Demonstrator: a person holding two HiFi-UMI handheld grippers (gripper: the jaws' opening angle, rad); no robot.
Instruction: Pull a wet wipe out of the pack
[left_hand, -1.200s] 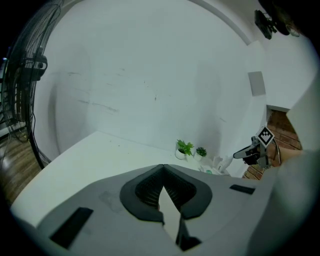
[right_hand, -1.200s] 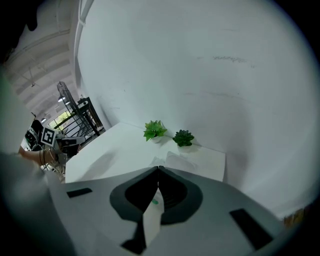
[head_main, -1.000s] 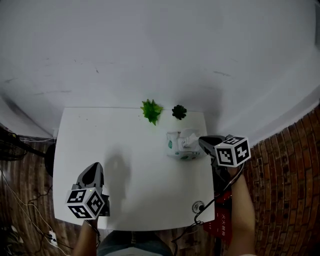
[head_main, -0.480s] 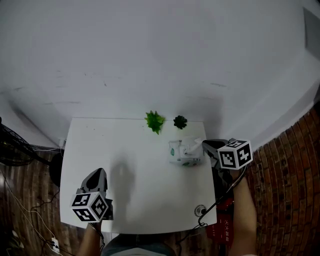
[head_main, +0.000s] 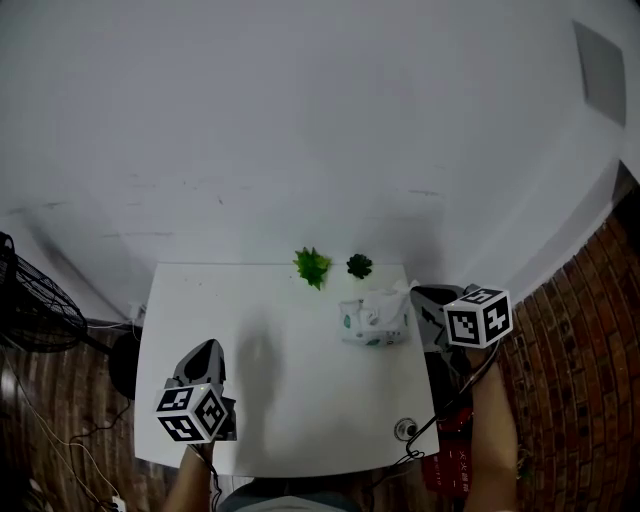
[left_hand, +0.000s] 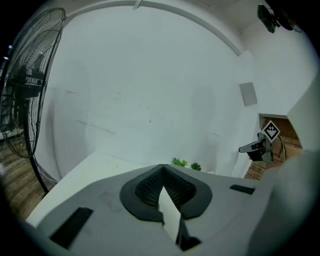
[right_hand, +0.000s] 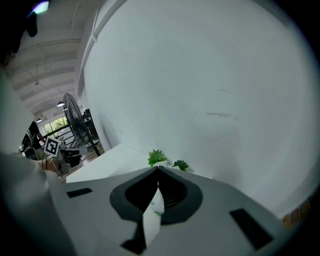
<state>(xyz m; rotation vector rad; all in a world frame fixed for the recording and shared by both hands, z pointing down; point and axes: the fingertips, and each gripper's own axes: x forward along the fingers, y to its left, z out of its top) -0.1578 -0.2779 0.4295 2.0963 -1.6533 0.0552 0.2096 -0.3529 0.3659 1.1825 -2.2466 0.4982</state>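
The wet wipe pack (head_main: 366, 330), white with green print, lies at the right side of the white table (head_main: 300, 400). A crumpled wet wipe (head_main: 383, 303) stands up out of its top. My right gripper (head_main: 416, 294) is shut, its tips at the wipe's raised right corner. In the right gripper view the jaws (right_hand: 158, 169) meet, and the pack (right_hand: 156, 207) shows through the gap below them. My left gripper (head_main: 208, 348) hovers over the table's front left, far from the pack. It is shut with nothing in it, and its jaws (left_hand: 162, 166) meet.
A light green plant (head_main: 312, 266) and a dark plant (head_main: 359, 265) stand at the table's far edge by the white wall. A round fitting with a cable (head_main: 406, 430) sits at the front right corner. A standing fan (head_main: 30, 300) is on the left, and brick surface lies to the right.
The head camera has risen, so the table looks smaller and lower in the frame. Both grippers keep about the same places relative to the table and pack.
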